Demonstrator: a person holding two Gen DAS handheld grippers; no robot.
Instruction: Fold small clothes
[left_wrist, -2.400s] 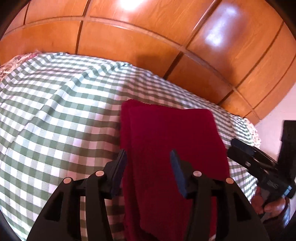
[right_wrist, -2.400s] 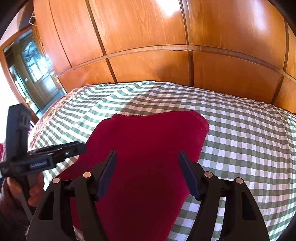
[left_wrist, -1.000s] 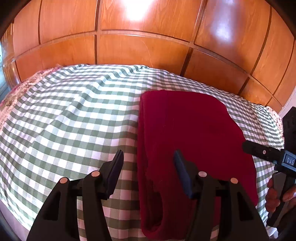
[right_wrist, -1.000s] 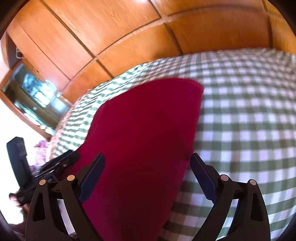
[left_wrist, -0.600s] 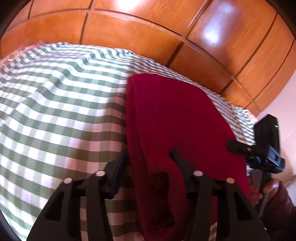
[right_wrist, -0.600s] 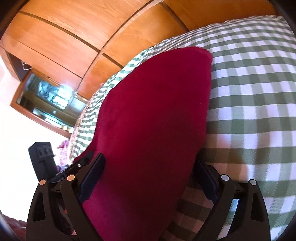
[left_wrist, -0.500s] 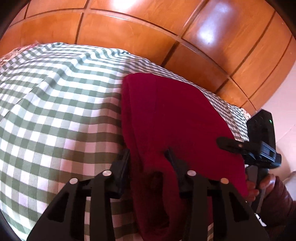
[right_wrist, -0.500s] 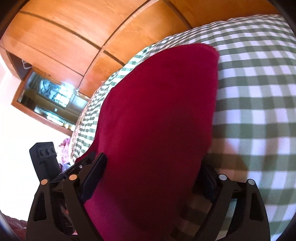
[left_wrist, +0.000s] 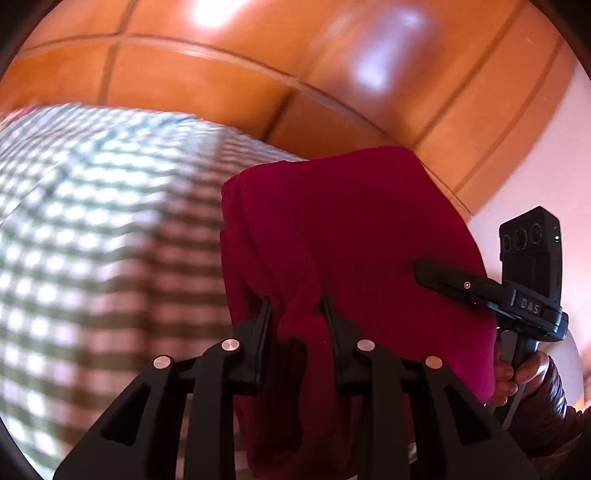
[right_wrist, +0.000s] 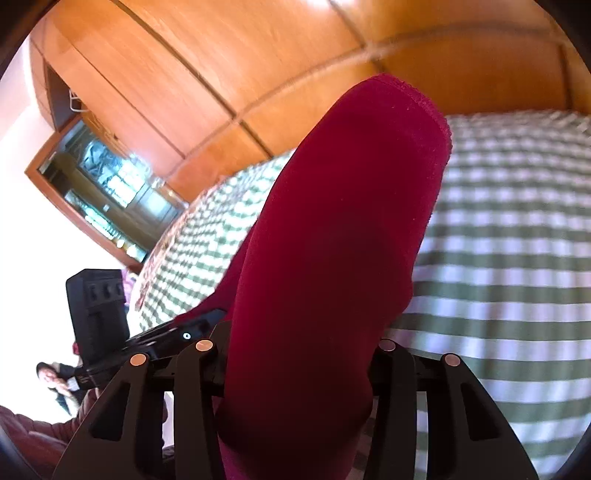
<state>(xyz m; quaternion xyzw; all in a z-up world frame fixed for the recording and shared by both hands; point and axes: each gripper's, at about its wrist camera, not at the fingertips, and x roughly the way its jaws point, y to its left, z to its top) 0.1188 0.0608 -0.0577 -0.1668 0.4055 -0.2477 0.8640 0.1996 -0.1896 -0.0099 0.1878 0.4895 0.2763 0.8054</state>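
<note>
Since a second ago, both near corners of the red cloth (left_wrist: 354, 236) have been lifted off the green-checked bed (left_wrist: 92, 229). A bunched fold is pinched by the left tool (left_wrist: 295, 314), its jaws closing. The right tool (right_wrist: 299, 339), jaws also closing, is clamped on the cloth, which rises toward 12 o'clock before the wooden panelling (right_wrist: 229, 59).
</note>
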